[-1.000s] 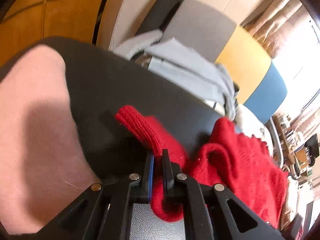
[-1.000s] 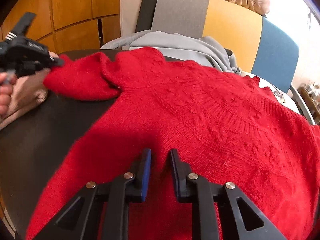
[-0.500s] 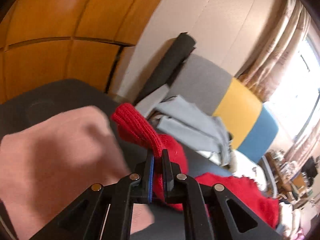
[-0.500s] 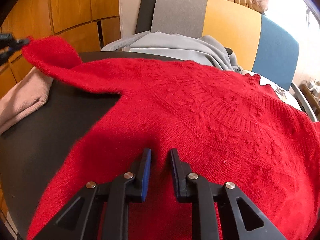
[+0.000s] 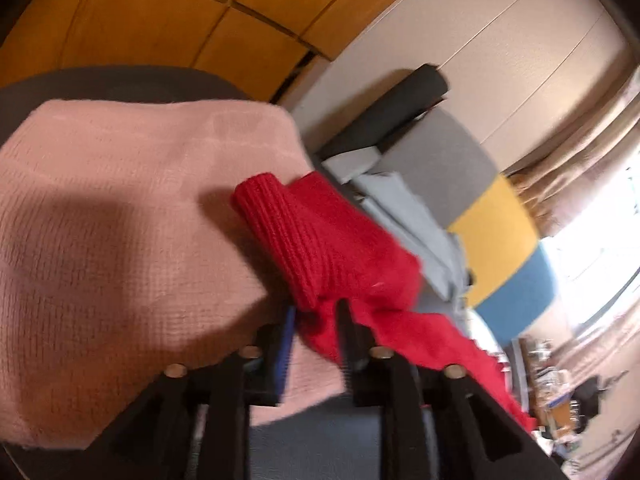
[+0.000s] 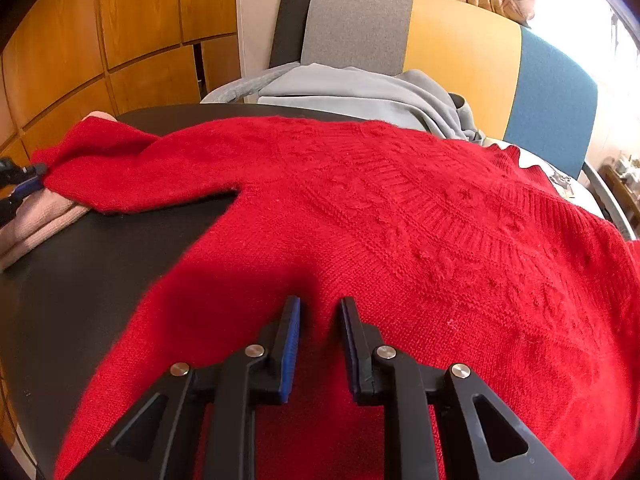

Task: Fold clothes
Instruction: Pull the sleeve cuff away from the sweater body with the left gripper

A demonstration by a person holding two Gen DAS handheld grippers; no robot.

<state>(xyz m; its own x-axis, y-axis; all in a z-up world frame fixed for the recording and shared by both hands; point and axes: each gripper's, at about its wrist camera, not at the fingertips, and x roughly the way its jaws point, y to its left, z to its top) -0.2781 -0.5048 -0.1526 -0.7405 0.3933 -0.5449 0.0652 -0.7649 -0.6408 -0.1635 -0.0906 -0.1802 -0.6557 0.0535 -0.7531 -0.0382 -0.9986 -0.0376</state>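
Note:
A red knit sweater [image 6: 400,216] lies spread on the black table [image 6: 80,264]. Its left sleeve [image 6: 120,168] stretches out to the left, with its ribbed cuff [image 5: 280,224] resting on a folded pink garment [image 5: 120,240]. My left gripper [image 5: 316,320] is open, its jaws apart around the sleeve just behind the cuff; it shows at the left edge of the right wrist view [image 6: 20,176]. My right gripper [image 6: 318,316] is open and empty, low over the sweater's body near the front.
The folded pink garment [image 6: 40,220] lies at the table's left edge. A grey garment [image 6: 360,88] lies on a grey, yellow and blue chair [image 6: 460,52] behind the table. Wood panelling [image 6: 100,40] lines the left wall.
My left gripper carried the sleeve out to the left, laid the cuff on the pink garment, and its jaws have opened. The right gripper has not moved.

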